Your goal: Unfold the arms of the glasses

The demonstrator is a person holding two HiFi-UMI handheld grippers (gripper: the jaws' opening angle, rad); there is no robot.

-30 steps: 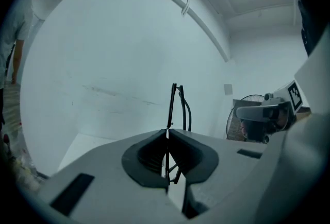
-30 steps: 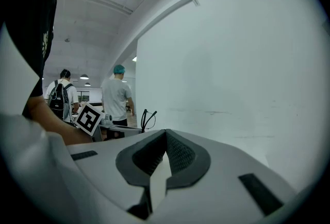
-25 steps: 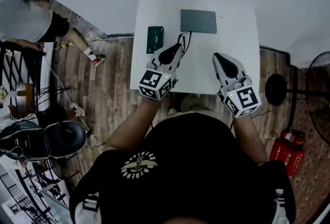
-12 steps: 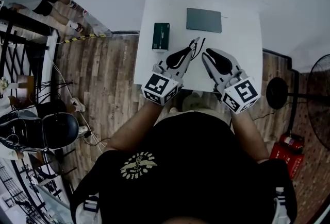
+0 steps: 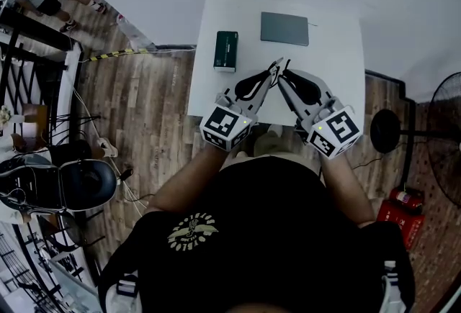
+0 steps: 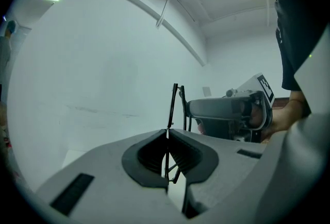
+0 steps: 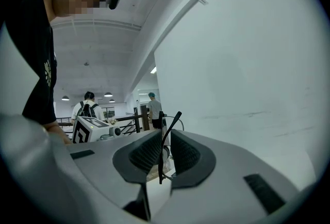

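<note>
The left gripper (image 6: pixel 166 133) had its jaws pressed together on the glasses (image 6: pixel 174 99), pinching the thin dark frame at the very tips, so that the frame stood up on edge beyond them. The right gripper (image 7: pixel 164 135) had just been opening its jaws, and they stood partly apart. One slim black arm (image 7: pixel 172 121) of the glasses rose in the gap between the ribbed pads, and neither pad could be seen pressing on it.

Both grippers pointed inward and met nose to nose, making a peak in front of the person (image 5: pixel 266 232) holding them. The glasses were held up in the air at that meeting point, above the near part of the white table (image 5: pixel 338 38).

Farther back on the table lay a dark green case (image 5: pixel 226 51) towards the left edge. A flat grey pad (image 5: pixel 284 29) lay near the far edge, well apart from the grippers. The table stood against a pale wall on a wooden plank floor (image 5: pixel 155 110).
</note>
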